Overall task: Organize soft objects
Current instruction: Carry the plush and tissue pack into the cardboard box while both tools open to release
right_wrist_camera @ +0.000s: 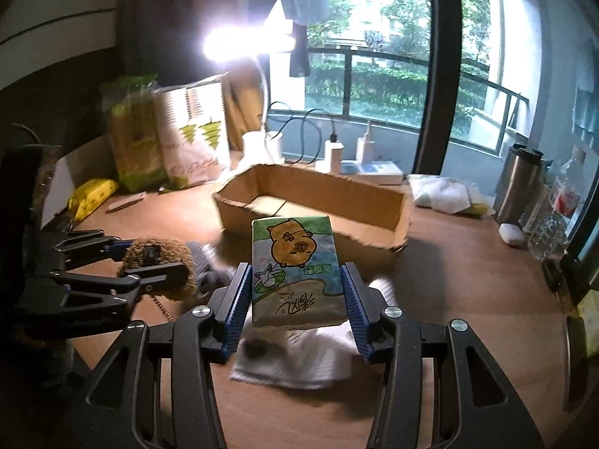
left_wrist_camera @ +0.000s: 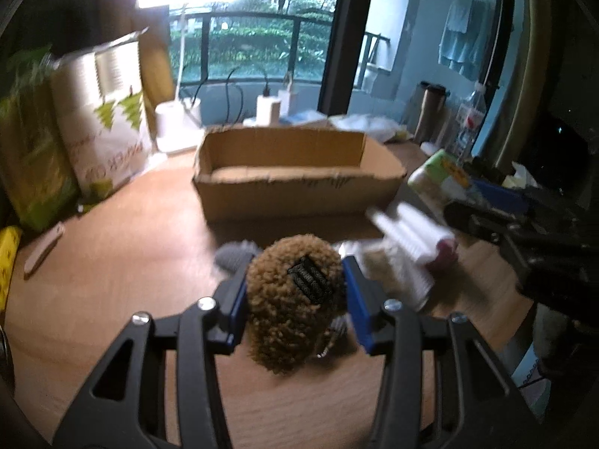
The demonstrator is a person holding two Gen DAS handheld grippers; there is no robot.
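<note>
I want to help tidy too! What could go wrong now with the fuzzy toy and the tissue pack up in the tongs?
The brown plush toy hangs low from the left tongs, and its chain dangles, so it might snag on the cardboard box rim. The tissue pack is soft; the right tongs pinch only its sides, so it might slip onto the white cloth below.
</note>
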